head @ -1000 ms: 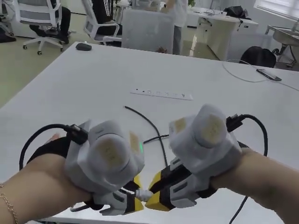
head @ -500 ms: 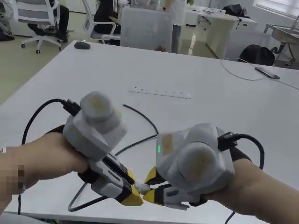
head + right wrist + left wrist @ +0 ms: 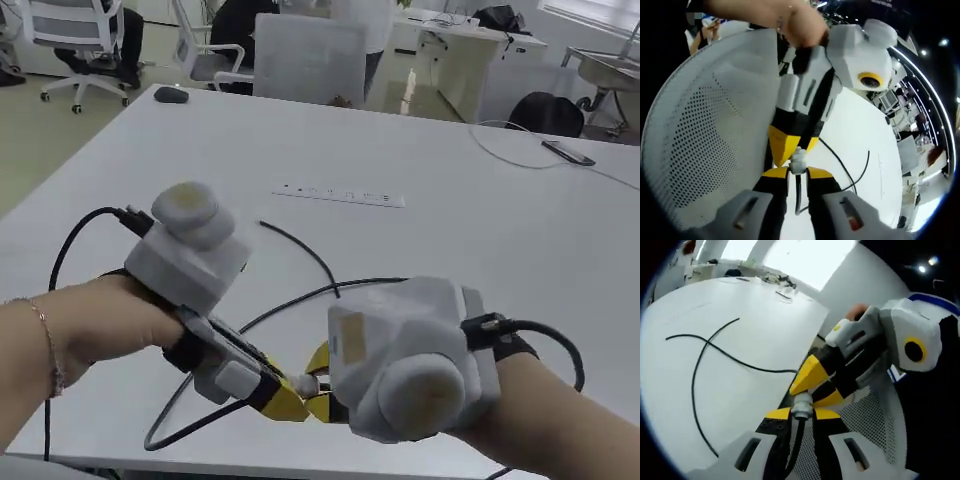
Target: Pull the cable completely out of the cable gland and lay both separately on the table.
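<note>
Left gripper (image 3: 283,400) has rolled upright since 1 s ago; right gripper (image 3: 318,385) has dropped lower.

Head view: both jaws meet on one cable gland (image 3: 304,383), lower centre, by the worktop's (image 3: 450,200) near edge.

Left gripper view: jaws narrowly parted, clamping the gland (image 3: 801,404); one cable (image 3: 705,347) runs back between them.

Right gripper view: same narrow clamp on the gland (image 3: 798,159).

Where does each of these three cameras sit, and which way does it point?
Head view: on the headset, looking forward and down at the table; the person's forearms, left hand-held gripper and right hand-held gripper show.
Left gripper view: rides the left one, looking along its own jaws at the cable gland and across the table.
Right gripper view: rides the right one, facing the left one past its own jaws; a hand shows.
Shared: both gripper views show the cable gland and black cable.
</note>
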